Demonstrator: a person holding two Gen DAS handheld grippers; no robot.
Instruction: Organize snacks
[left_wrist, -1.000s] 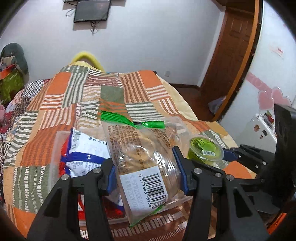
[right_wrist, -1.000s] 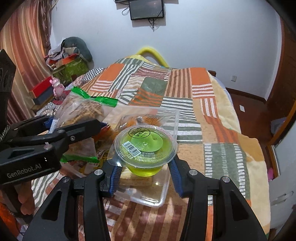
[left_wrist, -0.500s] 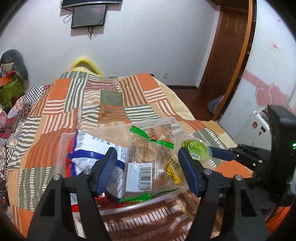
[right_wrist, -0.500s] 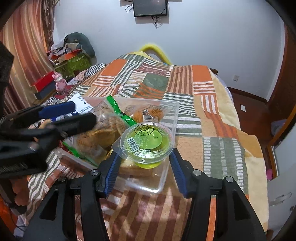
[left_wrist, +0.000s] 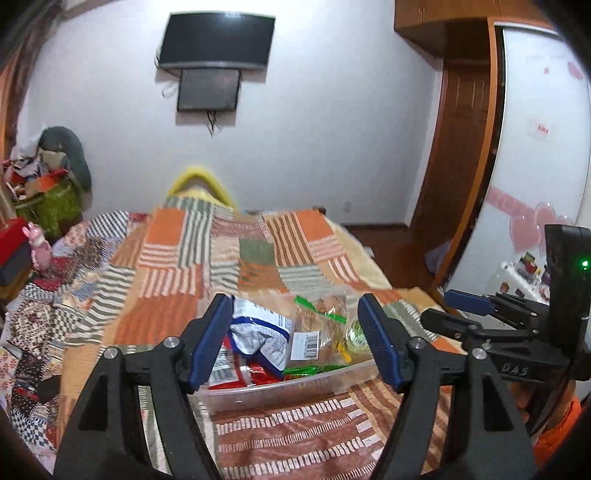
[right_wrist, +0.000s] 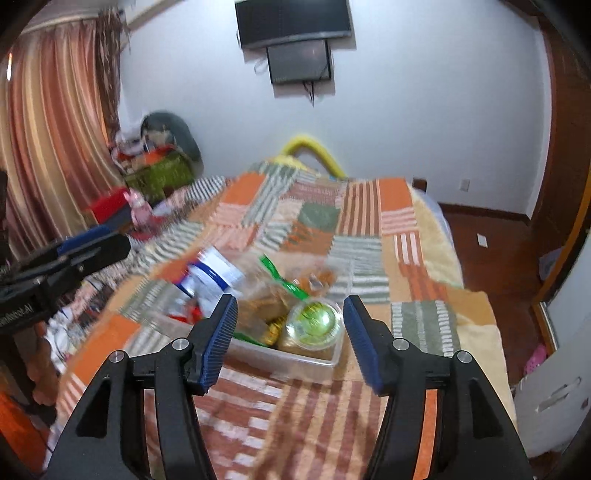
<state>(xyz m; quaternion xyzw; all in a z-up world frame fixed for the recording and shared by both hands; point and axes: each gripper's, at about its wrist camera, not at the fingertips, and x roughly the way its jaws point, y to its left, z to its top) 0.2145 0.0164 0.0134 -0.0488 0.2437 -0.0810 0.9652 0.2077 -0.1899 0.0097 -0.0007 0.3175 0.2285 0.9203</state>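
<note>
I am over a bed (left_wrist: 177, 317) with a striped patchwork cover. The clear tray (left_wrist: 280, 387) sits at twelve o'clock from both grippers, holding the jelly cup (right_wrist: 314, 323), biscuit bag (left_wrist: 314, 332) and other packets. The left hand-held gripper (left_wrist: 295, 339) and right hand-held gripper (right_wrist: 290, 339) are opening, empty. I judge the sorting nearly done; no loose snacks show.

Left black plastic two-finger gripper (left_wrist: 295, 339): angular arms, ribbed blue pads (left_wrist: 210, 341), silver screw heads at the joints. Right black plastic two-finger gripper (right_wrist: 290, 339): same build and blue pads; its housing carries a lit green lamp and embossed lettering. Orange sleeve (left_wrist: 557, 432) beneath it.
</note>
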